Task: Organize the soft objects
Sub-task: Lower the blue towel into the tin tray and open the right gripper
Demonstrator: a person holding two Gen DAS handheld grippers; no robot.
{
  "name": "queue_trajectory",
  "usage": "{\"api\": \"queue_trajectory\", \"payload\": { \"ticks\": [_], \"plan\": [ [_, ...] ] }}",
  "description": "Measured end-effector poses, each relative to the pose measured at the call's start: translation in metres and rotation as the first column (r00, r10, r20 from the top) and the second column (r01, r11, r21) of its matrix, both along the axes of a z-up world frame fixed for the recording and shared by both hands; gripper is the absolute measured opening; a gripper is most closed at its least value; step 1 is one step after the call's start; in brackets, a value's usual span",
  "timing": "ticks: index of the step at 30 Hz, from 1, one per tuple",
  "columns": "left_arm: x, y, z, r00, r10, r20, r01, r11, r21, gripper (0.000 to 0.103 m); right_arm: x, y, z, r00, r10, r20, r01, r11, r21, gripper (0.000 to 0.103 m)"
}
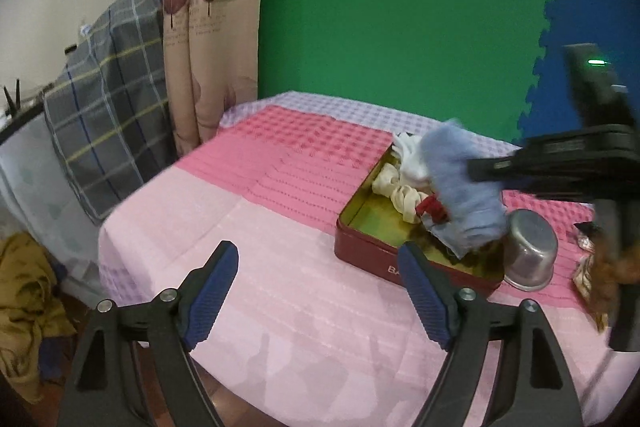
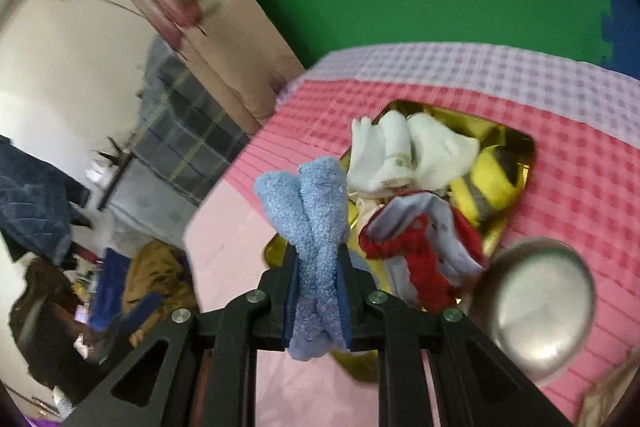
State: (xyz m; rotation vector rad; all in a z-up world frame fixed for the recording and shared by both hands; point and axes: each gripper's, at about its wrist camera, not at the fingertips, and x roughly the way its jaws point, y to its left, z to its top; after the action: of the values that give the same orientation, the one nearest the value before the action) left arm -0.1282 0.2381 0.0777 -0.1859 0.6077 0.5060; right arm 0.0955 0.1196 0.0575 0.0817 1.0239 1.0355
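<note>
From the left wrist camera, the left gripper [image 1: 318, 293] hovers with its blue-padded fingers spread wide apart, holding nothing, above the pale pink part of the checked pink bedspread [image 1: 224, 235]. Toward the right edge of the bedspread sits a rectangular red tin box with a gold interior [image 1: 372, 223], holding white socks [image 1: 408, 155] and a cream twisted cloth [image 1: 400, 193]. An upturned round metal bowl [image 1: 530, 249] is just beside the box.

From the right wrist camera, the right gripper [image 2: 318, 291] is clamped on a fluffy light-blue sock [image 2: 312, 211], suspended above the box's near left corner. A red and grey sock [image 2: 420, 247] and a yellow and grey cloth [image 2: 486, 187] lie inside the box.
</note>
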Motion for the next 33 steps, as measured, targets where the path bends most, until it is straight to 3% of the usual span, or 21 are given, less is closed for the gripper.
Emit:
{"api": "queue_trajectory", "payload": {
  "ticks": [4, 8, 13, 16, 19, 21, 23, 27, 31, 33],
  "plan": [
    [-0.003, 0.004, 0.004, 1.0, -0.01, 0.023, 0.01, 1.0, -0.012, 0.084, 0.006, 0.034, -0.022, 0.998, -0.056, -0.038, 0.054, 0.997, -0.053, 0.017],
    [-0.004, 0.007, 0.005, 1.0, -0.01, 0.021, 0.009, 1.0, 0.007, 0.084, 0.012, 0.041, -0.037, 0.98, -0.166, -0.114, 0.162, 0.986, -0.042, 0.017],
    [-0.007, 0.012, 0.006, 0.999, -0.007, 0.035, 0.007, 1.0, -0.004, 0.084, 0.023, 0.041, -0.064, 0.908, -0.319, -0.274, 0.322, 0.946, -0.035, 0.017],
    [-0.007, 0.016, 0.006, 0.999, 0.0, 0.035, 0.001, 1.0, -0.019, 0.084, 0.025, 0.039, -0.078, 0.857, -0.358, -0.37, 0.378, 0.926, -0.019, 0.019],
    [-0.007, 0.017, 0.004, 0.999, -0.001, 0.036, 0.002, 0.999, -0.037, 0.084, 0.024, 0.046, -0.085, 0.842, -0.353, -0.407, 0.38, 0.925, -0.016, 0.02],
    [-0.005, 0.016, 0.003, 1.0, -0.004, 0.025, 0.005, 0.999, -0.032, 0.084, 0.022, 0.048, -0.085, 0.835, -0.329, -0.441, 0.373, 0.928, 0.013, 0.027],
    [-0.004, 0.014, 0.001, 1.0, -0.009, 0.013, 0.009, 0.999, -0.03, 0.084, 0.022, 0.053, -0.084, 0.845, -0.322, -0.428, 0.353, 0.935, -0.005, 0.033],
    [-0.002, 0.01, -0.001, 1.0, -0.025, 0.001, 0.025, 1.0, -0.017, 0.085, 0.018, 0.055, -0.066, 0.904, -0.308, -0.296, 0.314, 0.949, -0.029, 0.034],
    [0.003, 0.004, -0.006, 0.998, -0.055, -0.026, 0.055, 0.998, -0.011, 0.088, 0.013, 0.049, -0.045, 0.94, -0.28, -0.196, 0.286, 0.958, 0.003, 0.035],
    [0.005, 0.001, -0.008, 0.997, -0.069, -0.037, 0.069, 0.998, -0.006, 0.088, 0.012, 0.045, -0.037, 0.95, -0.241, -0.197, 0.254, 0.966, 0.041, 0.036]
  ]
}}
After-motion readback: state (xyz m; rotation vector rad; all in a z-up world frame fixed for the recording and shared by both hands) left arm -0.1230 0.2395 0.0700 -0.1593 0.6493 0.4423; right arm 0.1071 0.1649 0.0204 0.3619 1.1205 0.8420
